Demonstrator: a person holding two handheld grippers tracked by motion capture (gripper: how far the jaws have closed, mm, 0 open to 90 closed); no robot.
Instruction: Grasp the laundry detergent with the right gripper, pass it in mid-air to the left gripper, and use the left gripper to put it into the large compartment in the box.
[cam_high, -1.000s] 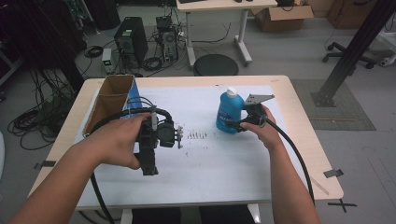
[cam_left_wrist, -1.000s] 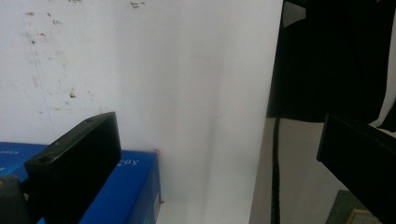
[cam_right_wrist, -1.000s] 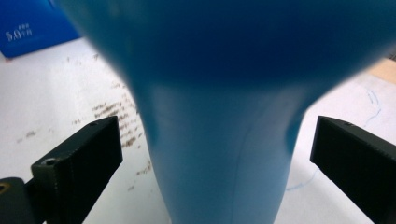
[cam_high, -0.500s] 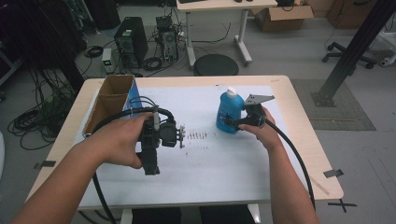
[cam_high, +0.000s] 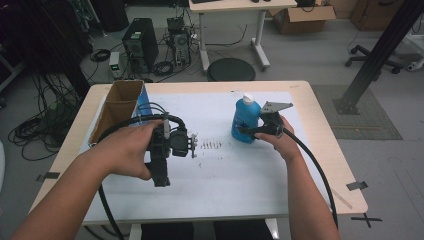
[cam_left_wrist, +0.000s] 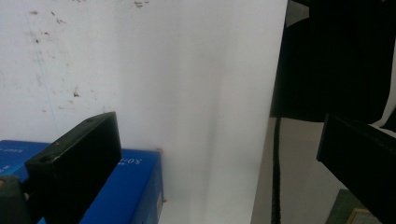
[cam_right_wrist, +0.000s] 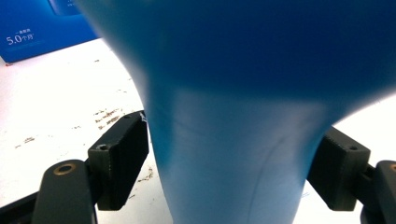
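Observation:
A blue bottle (cam_high: 245, 120) with a white cap stands upright on the white sheet (cam_high: 225, 180) at centre right. My right gripper (cam_high: 253, 131) is shut on its lower body from the right side. In the right gripper view the bottle (cam_right_wrist: 233, 93) sits between both black jaws, which press its sides at the gripper (cam_right_wrist: 233, 163). My left gripper (cam_high: 161, 170) is held above the sheet at centre left, wrapped in the person's hand. In the left gripper view the gripper (cam_left_wrist: 215, 126) is open, its jaws wide apart over bare white sheet.
An open cardboard box (cam_high: 117, 107) stands at the table's left edge with a blue carton (cam_high: 142, 100) against it; the carton (cam_left_wrist: 126, 186) also shows beside the left jaw. Dark specks (cam_high: 210, 146) mark the sheet between the grippers. Cables trail off the near edge.
The left hand and its gripper have shifted very slightly; the right gripper and the bottle stay where they were.

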